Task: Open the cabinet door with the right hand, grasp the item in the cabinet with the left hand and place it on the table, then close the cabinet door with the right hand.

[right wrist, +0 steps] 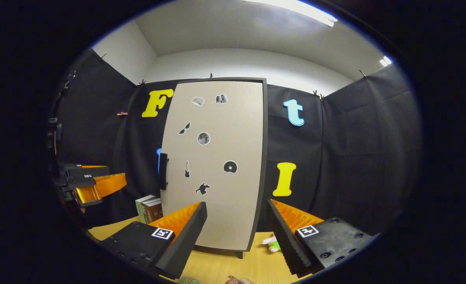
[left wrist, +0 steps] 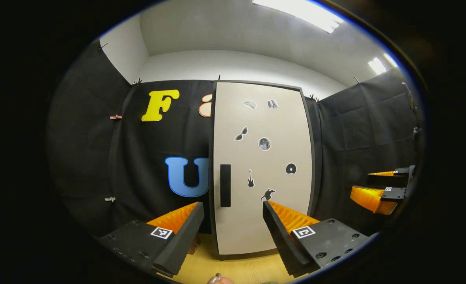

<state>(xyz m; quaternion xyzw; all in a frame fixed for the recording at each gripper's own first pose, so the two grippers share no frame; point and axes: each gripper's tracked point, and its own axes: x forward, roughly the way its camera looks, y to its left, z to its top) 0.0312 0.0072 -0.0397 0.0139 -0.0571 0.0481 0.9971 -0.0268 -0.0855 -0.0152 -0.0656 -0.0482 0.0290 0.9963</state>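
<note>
Ribbed fingers of the left gripper (left wrist: 233, 232) stand spread with nothing between them, and the right gripper (right wrist: 237, 232) is spread too, at the bottom of each view. Centre frame, the beige cabinet door (left wrist: 262, 165) is closed, its black handle (left wrist: 225, 185) untouched, above the wooden tabletop (right wrist: 225, 266).

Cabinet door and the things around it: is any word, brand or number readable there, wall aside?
Cabinet door: no words; its stickers are pictures only.
Books: spine text too small to read.
Square markers on the left tongs: patterns, no words.
</note>
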